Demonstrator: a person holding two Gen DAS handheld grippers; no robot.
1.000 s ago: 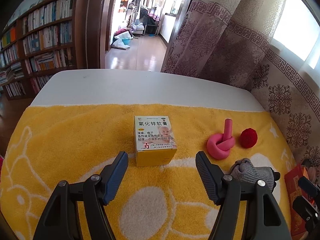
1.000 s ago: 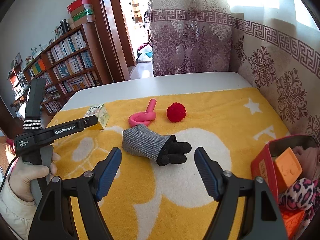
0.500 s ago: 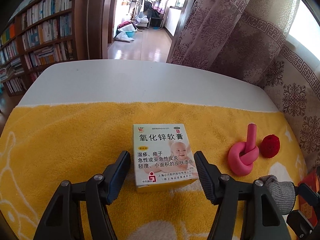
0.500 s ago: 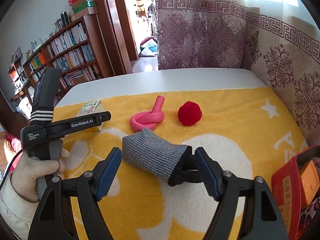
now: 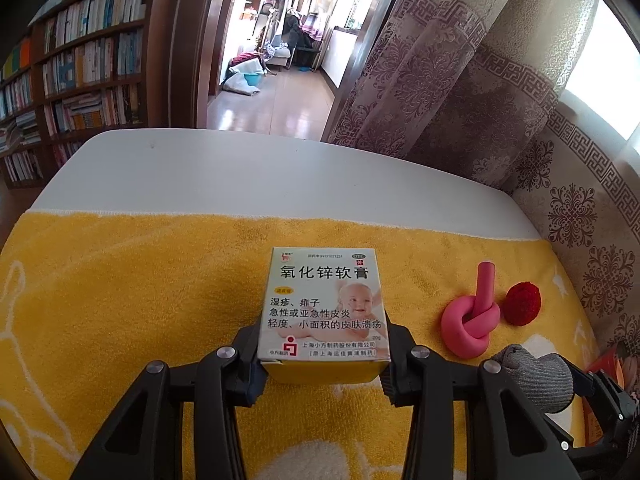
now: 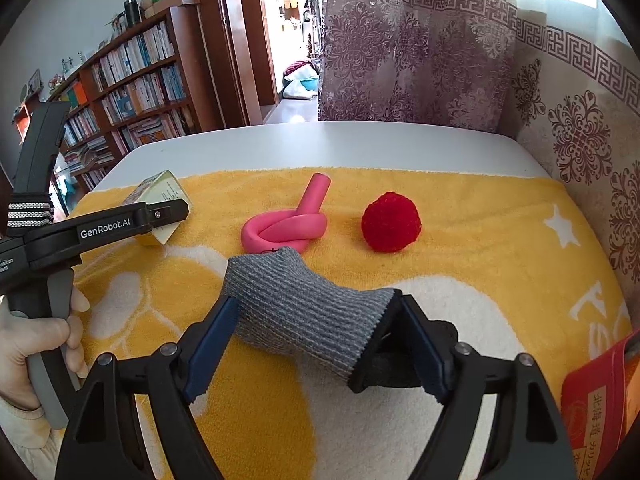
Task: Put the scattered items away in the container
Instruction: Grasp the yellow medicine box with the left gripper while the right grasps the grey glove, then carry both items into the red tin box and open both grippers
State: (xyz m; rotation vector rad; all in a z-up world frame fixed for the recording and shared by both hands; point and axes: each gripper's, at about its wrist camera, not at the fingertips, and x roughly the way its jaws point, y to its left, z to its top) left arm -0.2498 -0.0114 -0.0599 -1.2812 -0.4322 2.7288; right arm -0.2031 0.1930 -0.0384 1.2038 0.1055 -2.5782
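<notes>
My left gripper (image 5: 322, 354) is shut on a yellow and white ointment box (image 5: 325, 308) that rests on the yellow towel (image 5: 120, 300). My right gripper (image 6: 316, 336) is shut on a grey glove with black fingers (image 6: 304, 308); the grey cuff bulges between the pads. The glove also shows in the left wrist view (image 5: 536, 372). A knotted pink foam tube (image 6: 288, 228) and a red pompom ball (image 6: 391, 222) lie on the towel beyond the glove. The red container (image 6: 592, 404) sits at the right edge, mostly out of frame.
The towel covers a white table (image 5: 240, 176) with bare surface at the far side. Patterned curtains (image 6: 420, 52) hang behind and to the right. A bookshelf (image 5: 80, 76) stands to the left.
Both grippers moved forward and closed: the left on the ointment box, the right on the grey glove. Both were open a second ago.
</notes>
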